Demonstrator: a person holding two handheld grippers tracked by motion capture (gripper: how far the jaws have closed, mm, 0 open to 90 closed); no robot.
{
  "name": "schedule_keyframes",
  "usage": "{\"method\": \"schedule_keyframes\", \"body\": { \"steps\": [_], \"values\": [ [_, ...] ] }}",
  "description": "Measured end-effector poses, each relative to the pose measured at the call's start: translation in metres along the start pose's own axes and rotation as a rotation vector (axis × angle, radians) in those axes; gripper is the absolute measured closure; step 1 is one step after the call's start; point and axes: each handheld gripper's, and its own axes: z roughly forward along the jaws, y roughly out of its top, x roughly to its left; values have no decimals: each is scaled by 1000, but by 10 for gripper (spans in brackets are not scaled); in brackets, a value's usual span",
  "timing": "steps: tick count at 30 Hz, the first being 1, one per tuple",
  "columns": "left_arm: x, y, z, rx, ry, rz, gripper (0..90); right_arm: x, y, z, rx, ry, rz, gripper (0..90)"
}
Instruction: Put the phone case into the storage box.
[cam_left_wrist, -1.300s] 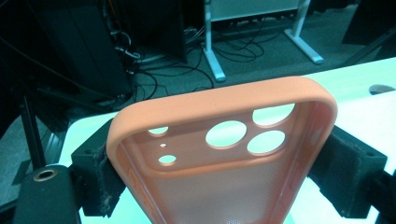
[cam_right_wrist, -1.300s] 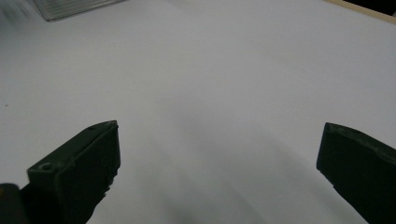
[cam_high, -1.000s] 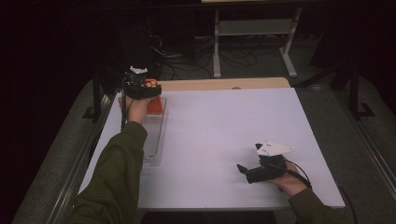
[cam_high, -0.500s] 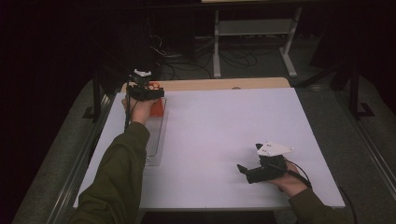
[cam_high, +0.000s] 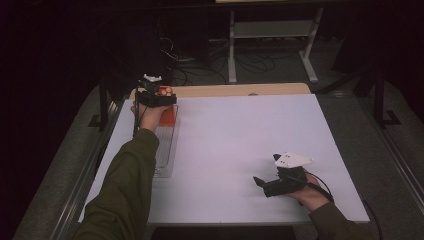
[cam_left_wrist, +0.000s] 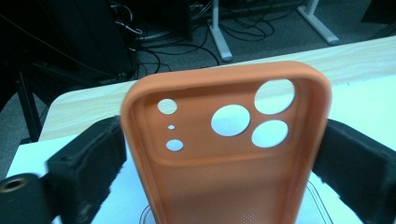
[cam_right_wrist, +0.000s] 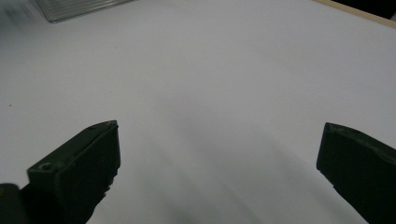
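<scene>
An orange phone case (cam_left_wrist: 224, 177) with round camera holes stands upright between the jaws of my left gripper (cam_left_wrist: 224, 154), its hollow side facing the camera. Both black pads look to touch its long edges. The jaws have just been opening a little, and the case is still between them. From above, the left gripper (cam_high: 156, 96) is at the table's far left, over the far end of a clear tray (cam_high: 167, 160), with the orange case (cam_high: 168, 115) under it. My right gripper (cam_high: 265, 184) rests near the front right on the white table top (cam_high: 240, 135), open and empty, pads (cam_right_wrist: 88, 158) wide apart.
A wooden strip (cam_high: 235, 90) runs along the table's far edge. Beyond it are a metal stand (cam_high: 270, 35) and floor cables. Dark rails run along the table's left side. A ribbed clear tray corner (cam_right_wrist: 79, 9) lies far off in the right gripper view.
The left gripper has shifted slightly to the right at the far end of the tray, the orange case with it. The right gripper has not moved.
</scene>
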Motion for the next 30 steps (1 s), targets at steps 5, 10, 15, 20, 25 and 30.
{"method": "schedule_keyframes", "body": {
  "steps": [5,10,15,20,25,30],
  "values": [
    [3,2,-5,-10,2,2,0,0,0,0,-1,1,-5,0],
    [4,5,-15,-16,-16,18,0,0,0,0,0,-1,-3,0],
    [2,6,-27,-20,-62,55,0,0,0,0,-1,-3,-4,0],
    [0,4,-39,-13,-131,80,0,1,0,-1,0,-5,-3,0],
    [-6,-1,-53,-17,-223,129,0,1,0,0,0,-6,-7,0],
    [-9,-6,-68,-36,-318,153,0,1,1,0,2,-6,-7,0]
  ]
}}
